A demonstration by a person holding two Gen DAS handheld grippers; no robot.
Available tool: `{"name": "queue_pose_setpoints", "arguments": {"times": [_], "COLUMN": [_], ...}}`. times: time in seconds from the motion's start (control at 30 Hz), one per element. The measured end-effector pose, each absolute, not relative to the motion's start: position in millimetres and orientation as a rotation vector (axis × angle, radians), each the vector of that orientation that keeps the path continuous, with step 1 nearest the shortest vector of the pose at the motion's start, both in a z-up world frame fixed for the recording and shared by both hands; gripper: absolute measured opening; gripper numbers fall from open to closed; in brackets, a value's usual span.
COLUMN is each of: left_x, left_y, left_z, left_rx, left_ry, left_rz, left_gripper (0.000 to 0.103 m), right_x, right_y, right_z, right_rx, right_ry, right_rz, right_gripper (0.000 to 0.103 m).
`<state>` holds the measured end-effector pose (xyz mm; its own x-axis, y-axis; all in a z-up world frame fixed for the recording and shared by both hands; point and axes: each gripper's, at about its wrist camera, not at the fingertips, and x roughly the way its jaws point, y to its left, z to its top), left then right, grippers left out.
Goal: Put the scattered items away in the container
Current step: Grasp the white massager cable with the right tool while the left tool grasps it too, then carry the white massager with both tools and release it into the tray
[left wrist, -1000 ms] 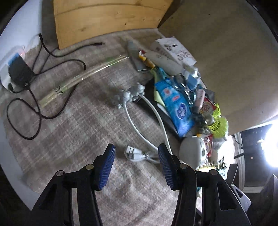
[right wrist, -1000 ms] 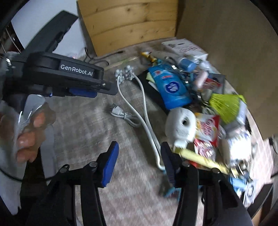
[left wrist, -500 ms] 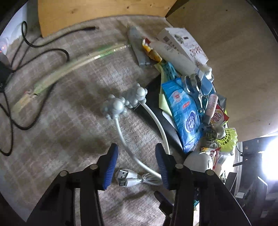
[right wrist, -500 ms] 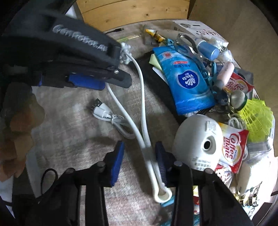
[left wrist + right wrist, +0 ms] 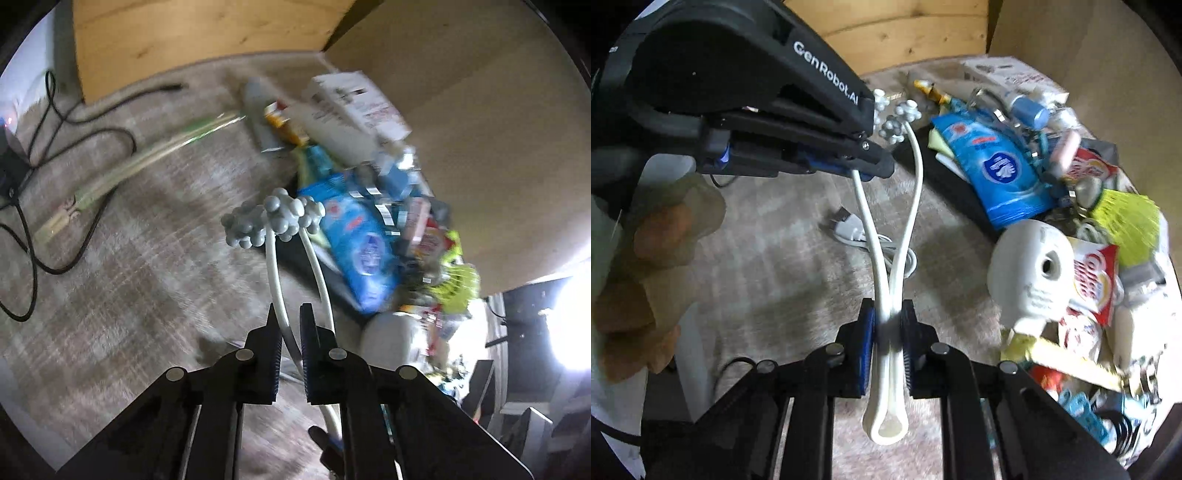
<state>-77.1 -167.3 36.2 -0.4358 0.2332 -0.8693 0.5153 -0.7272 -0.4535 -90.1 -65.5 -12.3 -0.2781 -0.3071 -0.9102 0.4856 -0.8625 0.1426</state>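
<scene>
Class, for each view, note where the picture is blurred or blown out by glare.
Left wrist view: motion blur smears the blue pouch and clutter; a glare patch whites out the right edge. Right wrist view: mostly sharp, no glare; the hand at left is soft.

We have the left gripper (image 5: 290, 321) closed on one white arm of a two-pronged white plastic massager with knobby grey ball heads (image 5: 275, 221). From our fingers the gripped arm runs up to the grey heads, and the second arm passes just right of the right finger. Right of the massager lies a blurred heap: a blue plastic wipes pack (image 5: 358, 251) just beside the grey heads, a white printed carton (image 5: 354, 99) beyond it, a yellow-green shuttlecock (image 5: 458, 284) further right. Left of the massager, well apart, a black cable (image 5: 81, 133) loops over the grey checked carpet (image 5: 122, 280), beside a long clear tube (image 5: 140, 166).
</scene>
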Motion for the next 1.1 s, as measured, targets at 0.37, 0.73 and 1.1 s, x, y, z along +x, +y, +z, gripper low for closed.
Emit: {"name": "queue_pose_setpoints", "arguments": {"times": [0.37, 0.73, 1.1], "left_x": [-78, -93, -82], "left_y": [-75, 116, 308], "left_z": [106, 134, 158], "left_rx": [1.587, 1.853, 2.095], "left_ry": [0.91, 0.704, 0.336], "left_rz": [-2.551, -2.832, -3.051], "left_gripper": [0.008, 0.008, 0.008], "right_x": [-32, 49, 148], "right_y": [-1, 131, 259], "right_z": [46, 64, 74], "right_rx": [1.429, 1.507, 1.537], "right_ry": [-0.004, -0.259, -0.595], "right_rz": [-2.351, -2.66, -2.924], "right_gripper": [0.014, 0.014, 0.014]}}
